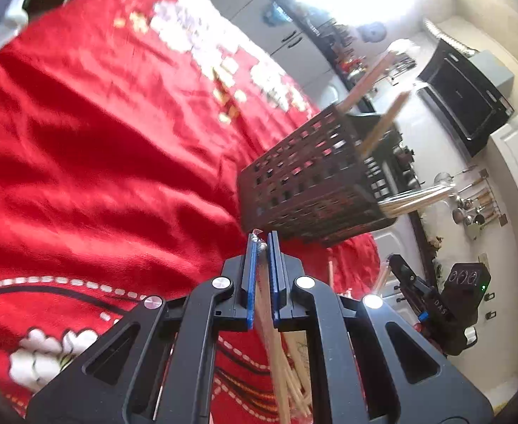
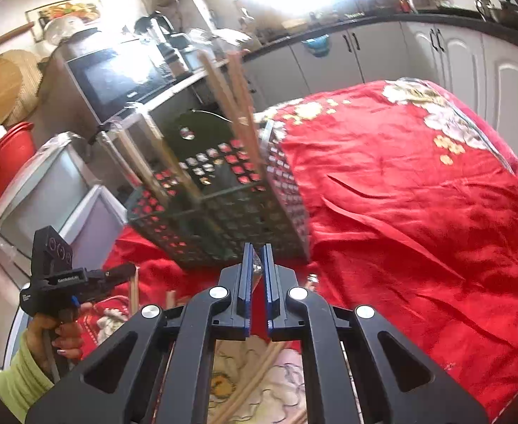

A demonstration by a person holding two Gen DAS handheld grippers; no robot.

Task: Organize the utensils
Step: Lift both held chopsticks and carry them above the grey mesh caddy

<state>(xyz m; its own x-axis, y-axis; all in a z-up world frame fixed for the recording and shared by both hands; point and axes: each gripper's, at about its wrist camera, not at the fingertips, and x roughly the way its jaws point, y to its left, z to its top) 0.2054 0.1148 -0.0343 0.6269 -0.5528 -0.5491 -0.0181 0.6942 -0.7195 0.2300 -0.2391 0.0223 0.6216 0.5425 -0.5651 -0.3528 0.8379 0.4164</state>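
Pinching a thin wooden chopstick (image 1: 264,304) between its blue pads, the left claw (image 1: 263,243) was closed just before the black perforated utensil basket (image 1: 315,180). A small metal piece glinted at its tips. The right claw (image 2: 257,252) was likewise closed, on a slim metal utensil (image 2: 256,265); what kind could not be told. The basket stood on the red-clothed counter (image 2: 418,194), holding two wooden sticks (image 1: 365,81) and a bundle of metal handles (image 1: 421,196). More loose chopsticks (image 1: 294,381) lay below.
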